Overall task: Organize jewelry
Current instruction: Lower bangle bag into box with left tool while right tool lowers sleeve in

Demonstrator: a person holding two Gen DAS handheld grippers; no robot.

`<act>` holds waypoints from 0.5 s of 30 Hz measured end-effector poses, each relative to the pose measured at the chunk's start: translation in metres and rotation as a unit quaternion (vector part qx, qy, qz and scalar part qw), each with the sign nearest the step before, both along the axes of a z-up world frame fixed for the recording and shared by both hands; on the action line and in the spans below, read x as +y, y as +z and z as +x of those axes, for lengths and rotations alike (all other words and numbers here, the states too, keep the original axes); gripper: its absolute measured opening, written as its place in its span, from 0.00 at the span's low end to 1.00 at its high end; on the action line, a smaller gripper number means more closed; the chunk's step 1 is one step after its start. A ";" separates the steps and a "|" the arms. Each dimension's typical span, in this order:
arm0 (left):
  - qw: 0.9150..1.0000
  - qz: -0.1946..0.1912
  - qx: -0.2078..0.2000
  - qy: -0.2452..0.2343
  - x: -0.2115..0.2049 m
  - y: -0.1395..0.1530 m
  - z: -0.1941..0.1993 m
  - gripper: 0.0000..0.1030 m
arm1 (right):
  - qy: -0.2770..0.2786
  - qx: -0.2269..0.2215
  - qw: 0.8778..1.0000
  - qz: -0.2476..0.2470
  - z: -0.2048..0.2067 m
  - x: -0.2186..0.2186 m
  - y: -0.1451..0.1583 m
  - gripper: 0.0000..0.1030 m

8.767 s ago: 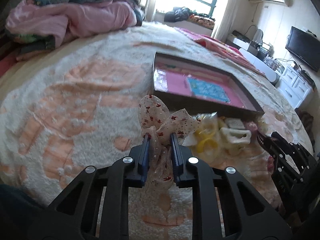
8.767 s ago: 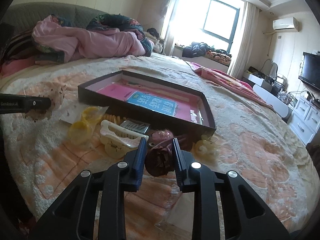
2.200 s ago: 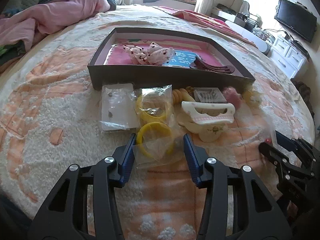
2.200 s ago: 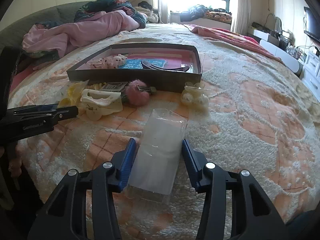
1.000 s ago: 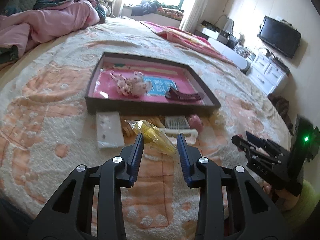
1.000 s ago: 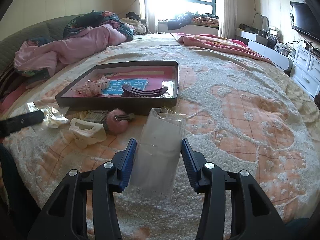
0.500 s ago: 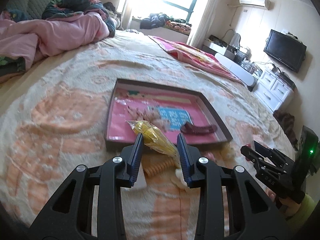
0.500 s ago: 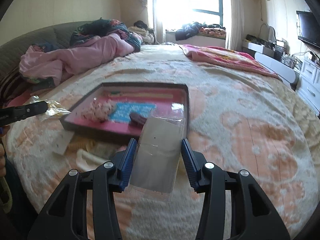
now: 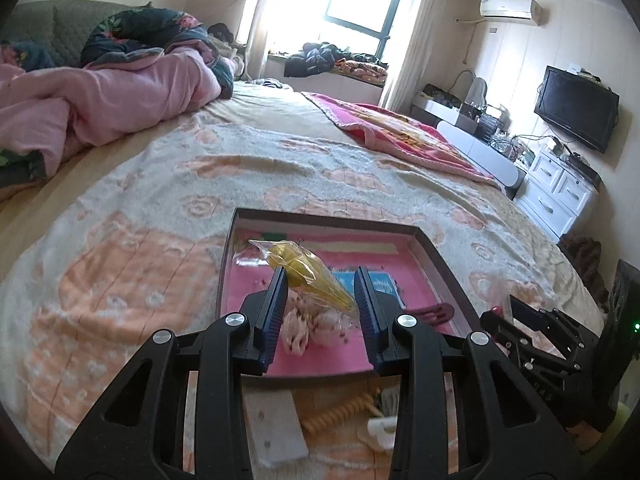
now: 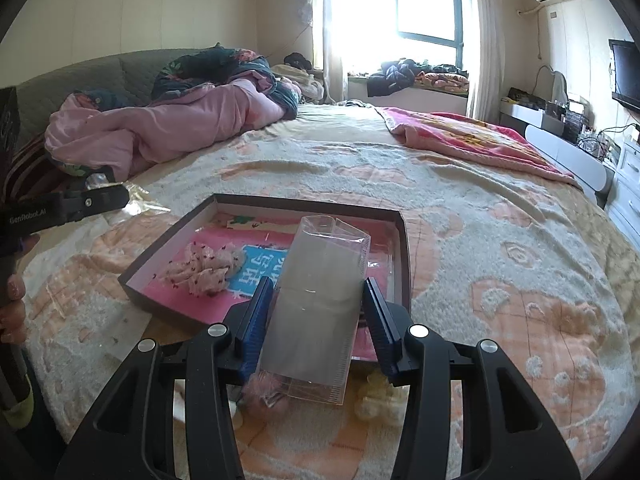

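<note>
My left gripper [image 9: 320, 316] is shut on a clear bag of yellow bangles [image 9: 306, 274] and holds it above the near-left part of a dark tray with a pink lining [image 9: 434, 254]. In the tray lie a floral bow [image 9: 304, 326] and a dark red hair clip [image 9: 430, 312]. My right gripper [image 10: 318, 328] is shut on a clear plastic box [image 10: 320, 308], held over the tray's near right edge [image 10: 402, 256]. The bow [image 10: 208, 266] also shows in the right wrist view.
On the bed blanket before the tray lie a white card [image 9: 276, 432], a yellow spiral hair tie [image 9: 340, 414], a white claw clip [image 9: 380, 428] and a pink pom-pom [image 10: 260, 394]. A pink quilt [image 10: 160, 128] is heaped at the far left.
Both grippers have moved forward over the tray with their loads still held. The tray now looks closer and larger in both views.
</note>
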State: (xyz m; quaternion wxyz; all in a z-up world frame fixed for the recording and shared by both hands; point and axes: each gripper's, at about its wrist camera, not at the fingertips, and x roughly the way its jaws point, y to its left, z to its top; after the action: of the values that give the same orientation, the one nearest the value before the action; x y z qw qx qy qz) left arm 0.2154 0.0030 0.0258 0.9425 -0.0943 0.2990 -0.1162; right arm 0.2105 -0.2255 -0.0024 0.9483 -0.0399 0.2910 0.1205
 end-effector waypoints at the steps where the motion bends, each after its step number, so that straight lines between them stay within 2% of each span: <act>1: 1.000 0.002 0.000 -0.002 -0.003 0.000 0.004 0.26 | 0.000 0.000 1.000 -0.001 0.002 0.000 -0.001 0.43; 9: 1.000 0.003 0.001 -0.023 -0.014 -0.008 0.025 0.26 | -0.017 0.009 1.000 -0.008 0.020 -0.007 -0.011 0.42; 15: 0.998 -0.018 0.017 -0.066 -0.026 -0.024 0.038 0.26 | -0.023 0.022 0.999 -0.022 0.034 -0.013 -0.020 0.42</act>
State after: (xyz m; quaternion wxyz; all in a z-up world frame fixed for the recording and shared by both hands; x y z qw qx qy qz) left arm 0.2529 -0.0233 0.0023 0.9257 -0.0933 0.3183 -0.1818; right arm 0.2449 -0.2389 -0.0226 0.9432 -0.0509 0.3149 0.0932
